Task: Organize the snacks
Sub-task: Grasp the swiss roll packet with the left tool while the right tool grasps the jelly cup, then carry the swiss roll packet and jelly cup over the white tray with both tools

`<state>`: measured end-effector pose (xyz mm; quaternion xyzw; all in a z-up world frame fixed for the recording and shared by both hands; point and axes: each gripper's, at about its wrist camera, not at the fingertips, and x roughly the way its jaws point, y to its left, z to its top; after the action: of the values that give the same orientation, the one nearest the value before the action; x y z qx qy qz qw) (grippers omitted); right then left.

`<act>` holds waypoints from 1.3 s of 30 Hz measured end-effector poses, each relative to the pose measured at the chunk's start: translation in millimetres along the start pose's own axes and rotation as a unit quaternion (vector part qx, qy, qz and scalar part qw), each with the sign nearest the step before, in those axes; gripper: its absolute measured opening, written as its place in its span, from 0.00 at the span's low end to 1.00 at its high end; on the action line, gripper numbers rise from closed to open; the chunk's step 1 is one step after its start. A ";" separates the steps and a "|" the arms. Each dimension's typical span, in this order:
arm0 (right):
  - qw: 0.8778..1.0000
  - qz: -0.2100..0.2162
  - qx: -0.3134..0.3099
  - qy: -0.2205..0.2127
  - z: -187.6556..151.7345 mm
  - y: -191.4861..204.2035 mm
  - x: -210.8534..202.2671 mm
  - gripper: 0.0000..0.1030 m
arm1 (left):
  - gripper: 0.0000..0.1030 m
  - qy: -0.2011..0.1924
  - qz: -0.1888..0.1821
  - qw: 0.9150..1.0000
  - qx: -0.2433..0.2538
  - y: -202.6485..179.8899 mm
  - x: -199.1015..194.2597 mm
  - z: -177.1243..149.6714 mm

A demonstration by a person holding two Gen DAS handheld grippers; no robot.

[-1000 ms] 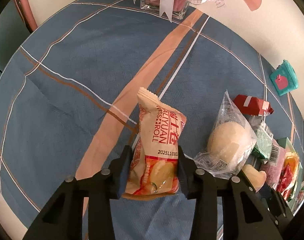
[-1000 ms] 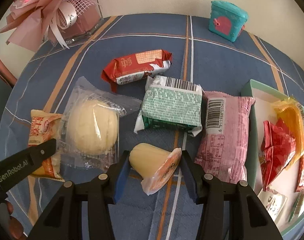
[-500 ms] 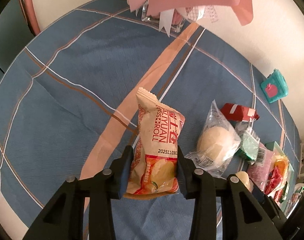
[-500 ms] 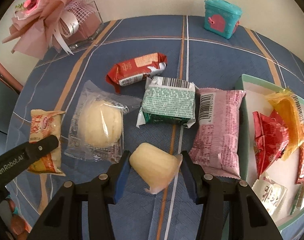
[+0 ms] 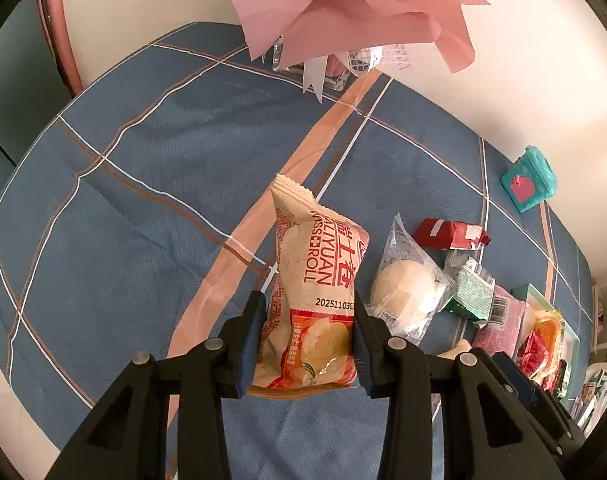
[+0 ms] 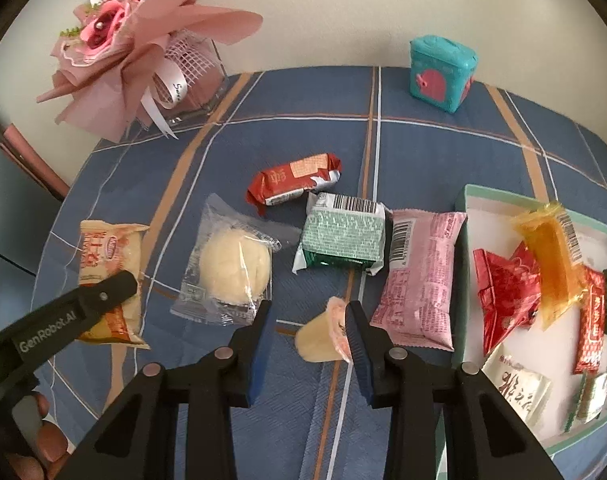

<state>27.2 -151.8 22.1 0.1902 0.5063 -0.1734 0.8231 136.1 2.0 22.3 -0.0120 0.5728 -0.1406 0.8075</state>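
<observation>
My left gripper (image 5: pixel 306 334) is shut on a beige swiss roll packet (image 5: pixel 315 292) and holds it above the blue cloth; the packet also shows in the right wrist view (image 6: pixel 110 276). My right gripper (image 6: pixel 308 332) stands open around a pale yellow jelly cup (image 6: pixel 323 338), which leans against the right finger (image 6: pixel 357 340); whether the cup is off the cloth I cannot tell. A bun in clear wrap (image 6: pixel 233 266), a red packet (image 6: pixel 293 182), a green packet (image 6: pixel 343 236) and a pink packet (image 6: pixel 421 276) lie on the cloth. A mint-rimmed box (image 6: pixel 465 200) at the right holds several snacks.
A pink bouquet in a glass vase (image 6: pixel 143 44) stands at the back left. A teal toy box (image 6: pixel 441 74) stands at the back by the wall. The table's left edge (image 5: pixel 7 364) lies near the left gripper.
Both grippers have risen and pulled back, so the table looks farther away. The jelly cup has shifted from filling the right gripper's gap to lying against its right finger.
</observation>
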 end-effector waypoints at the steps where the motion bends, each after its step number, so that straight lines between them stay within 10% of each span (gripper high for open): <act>1: 1.000 -0.001 -0.003 0.002 -0.6 -0.6 1.1 0.37 | 0.40 0.001 0.001 1.000 0.000 0.0 0.1 -1.1; 14: 0.998 -0.016 -0.042 0.053 -7.2 15.3 45.4 0.52 | 0.40 0.025 0.009 1.000 0.000 -0.8 22.3 -6.1; 21: 0.992 -0.062 -0.088 0.067 -18.7 26.1 63.0 0.52 | 0.40 0.029 0.009 1.000 -0.001 -1.8 27.7 -6.3; 39: 0.998 -0.016 -0.032 0.049 -0.5 0.4 37.9 0.38 | 0.40 0.023 0.007 1.000 0.003 -2.8 24.9 -7.6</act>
<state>43.1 -154.8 -12.1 0.1642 0.5538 -0.1608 0.8003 136.0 -5.6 -2.7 -0.0026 0.5912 -0.1370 0.7948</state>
